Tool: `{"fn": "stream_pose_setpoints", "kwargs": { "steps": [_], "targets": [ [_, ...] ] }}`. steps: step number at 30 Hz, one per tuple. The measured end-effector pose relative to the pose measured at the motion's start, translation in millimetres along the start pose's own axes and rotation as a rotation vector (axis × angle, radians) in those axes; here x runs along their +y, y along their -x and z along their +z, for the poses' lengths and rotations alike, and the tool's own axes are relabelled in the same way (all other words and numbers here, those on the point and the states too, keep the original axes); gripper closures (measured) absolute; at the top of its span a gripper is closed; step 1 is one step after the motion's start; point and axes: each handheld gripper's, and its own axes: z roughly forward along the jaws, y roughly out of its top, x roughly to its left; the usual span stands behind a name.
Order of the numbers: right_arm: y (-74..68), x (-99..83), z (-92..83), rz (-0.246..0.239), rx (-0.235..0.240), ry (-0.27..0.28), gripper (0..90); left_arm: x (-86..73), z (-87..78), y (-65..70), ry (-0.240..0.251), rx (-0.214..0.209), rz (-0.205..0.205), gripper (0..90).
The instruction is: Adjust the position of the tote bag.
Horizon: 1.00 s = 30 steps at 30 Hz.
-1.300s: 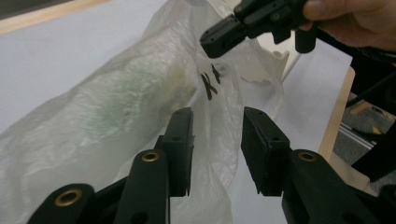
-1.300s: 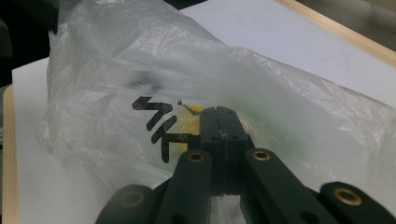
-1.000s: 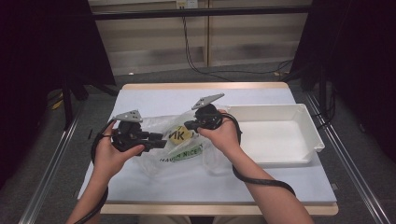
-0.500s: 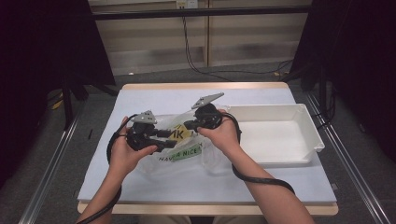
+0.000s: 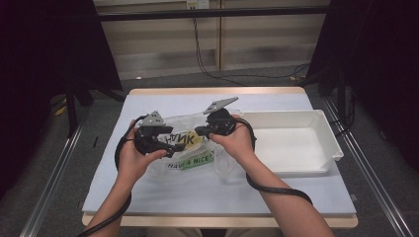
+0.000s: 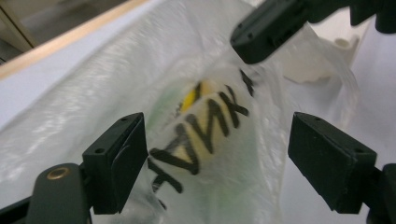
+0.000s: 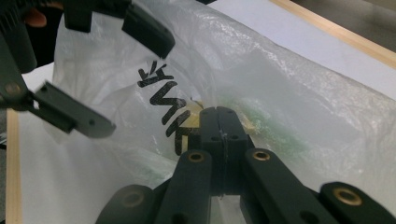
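At the middle of the table with its pale blue-white cover [image 5: 148, 197] lies a crinkled, clear plastic bag printed with black letters and a green strip [image 5: 190, 148], and both of the person's hands are working on it. Just beside the bag, towards the right edge of the table, stands a shallow white rectangular plastic tray [image 5: 316, 118], with nothing in it that I can make out.

The right gripper [image 7: 219, 122] has its two black jaws pressed flat together on a fold of the bag's film near the lettering, pinching it and keeping that side lifted off the table. The left gripper [image 6: 215, 154] has just been opening its jaws; in the left gripper view they stand wide apart with the printed face of the bag between them, and neither pad is pressing on the film. Something yellow shows through the plastic behind the letters, but I cannot tell what it is.

This looks to me like a re-grip: one side of the bag is held fast while the left hand lines up for a fresh bite on the facing layer, probably to pull the mouth open or to get at what is inside. The next move, I judge, calls for easing the left jaws forward until a single layer sits between the pads, then closing firmly. Thin slippery film bunches easily, so catching both layers at once, or only a loose wrinkle, is the risk.
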Motion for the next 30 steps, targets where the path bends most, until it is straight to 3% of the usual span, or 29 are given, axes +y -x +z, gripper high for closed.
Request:
{"fn": "stream_pose_setpoints", "kwargs": {
  "steps": [2,4,8,12,14,17,20,23,28,30],
  "targets": [
    [-0.2,0.4,0.4,-0.003,0.000,-0.004,90.0,-0.7,2.0,2.9,0.000,-0.020,0.007,21.1],
    [-0.1,0.6,1.6,-0.009,0.000,-0.008,90.0,-0.6,3.0,3.3,-0.024,-0.006,0.030,23.6],
    [-0.9,1.2,2.8,-0.008,0.002,-0.008,90.0,-2.0,7.1,-1.8,-0.034,-0.012,0.033,24.0],
    [-0.5,1.4,3.2,-0.009,-0.001,-0.012,90.0,-2.6,13.2,-6.0,-0.012,-0.040,0.014,23.7],
    [0.2,1.4,4.2,-0.002,0.005,-0.008,90.0,-4.4,16.4,-7.6,-0.030,-0.037,0.014,26.1],
    [-0.1,1.8,5.3,-0.005,0.007,-0.012,90.0,-7.7,19.5,-8.6,-0.065,-0.044,0.014,39.0],
    [-1.1,2.5,6.8,-0.006,0.007,-0.016,90.0,-10.8,20.8,-7.5,-0.110,-0.023,0.020,62.1],
    [-0.6,3.0,8.4,-0.011,0.002,-0.014,90.0,-13.5,22.9,-6.8,-0.131,-0.046,0.007,66.7],
    [3.1,3.0,12.0,0.001,-0.012,-0.020,90.0,-16.7,21.5,-0.4,-0.122,-0.122,-0.051,73.2],
    [5.3,2.4,13.5,0.008,-0.016,-0.024,90.0,-18.1,20.4,1.5,-0.133,-0.123,-0.056,75.6]
  ]
}}
